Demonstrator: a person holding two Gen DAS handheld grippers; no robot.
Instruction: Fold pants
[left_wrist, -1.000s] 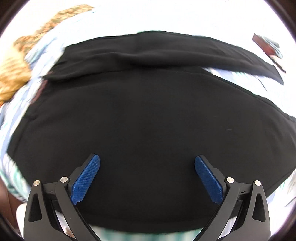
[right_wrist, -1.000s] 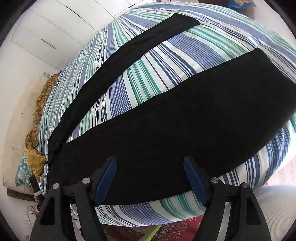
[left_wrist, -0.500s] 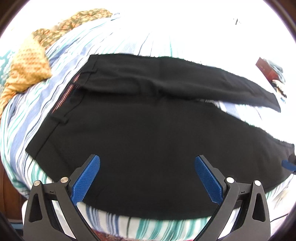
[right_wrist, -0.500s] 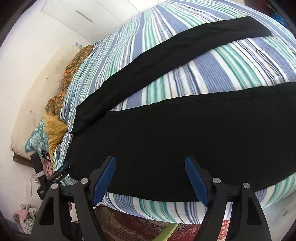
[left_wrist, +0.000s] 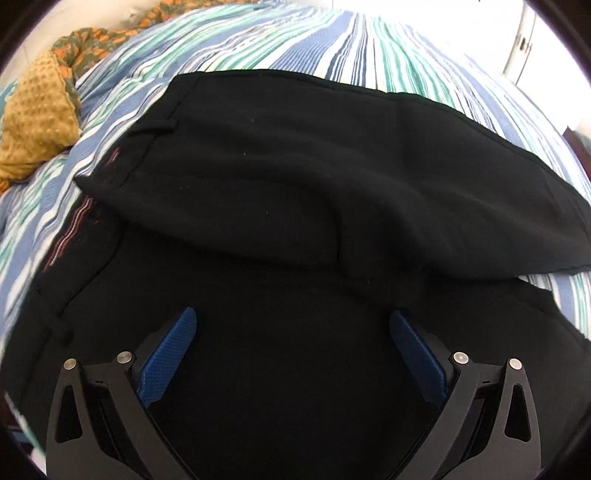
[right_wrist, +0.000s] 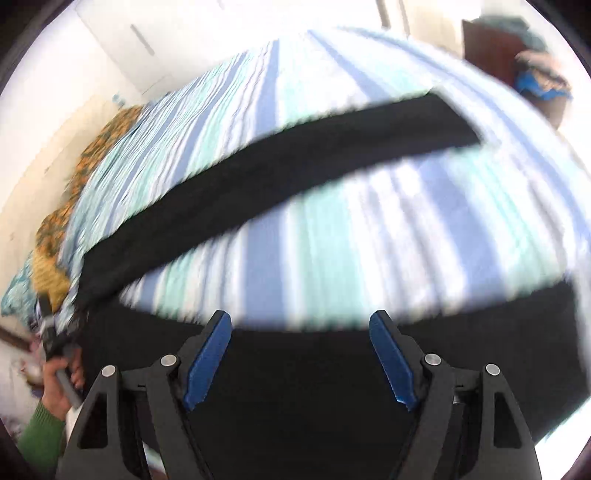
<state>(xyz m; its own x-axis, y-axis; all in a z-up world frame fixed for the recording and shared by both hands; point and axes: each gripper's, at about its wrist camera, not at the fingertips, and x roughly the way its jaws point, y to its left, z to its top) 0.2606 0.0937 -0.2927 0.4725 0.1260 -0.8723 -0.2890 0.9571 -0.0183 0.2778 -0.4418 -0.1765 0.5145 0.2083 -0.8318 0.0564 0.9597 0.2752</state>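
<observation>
Black pants (left_wrist: 280, 206) lie spread on a striped bedspread (left_wrist: 295, 44). In the left wrist view I see the waistband end at left with the far leg folded slightly over the near one. My left gripper (left_wrist: 291, 325) is open and empty, just above the near leg's fabric. In the right wrist view, blurred, the far leg (right_wrist: 266, 184) runs diagonally across the bed and the near leg (right_wrist: 295, 387) lies under my right gripper (right_wrist: 300, 328), which is open and empty.
A mustard and orange patterned blanket (left_wrist: 37, 114) is bunched at the bed's left end. White wardrobes (right_wrist: 147, 44) stand behind the bed. A dark wooden piece with clothes (right_wrist: 524, 74) stands at the far right. The person's left hand (right_wrist: 62, 373) holds the other gripper.
My left gripper has moved closer to the pants' waist end. My right gripper has swung right along the near leg, so the far leg's cuff now shows. Both stay open.
</observation>
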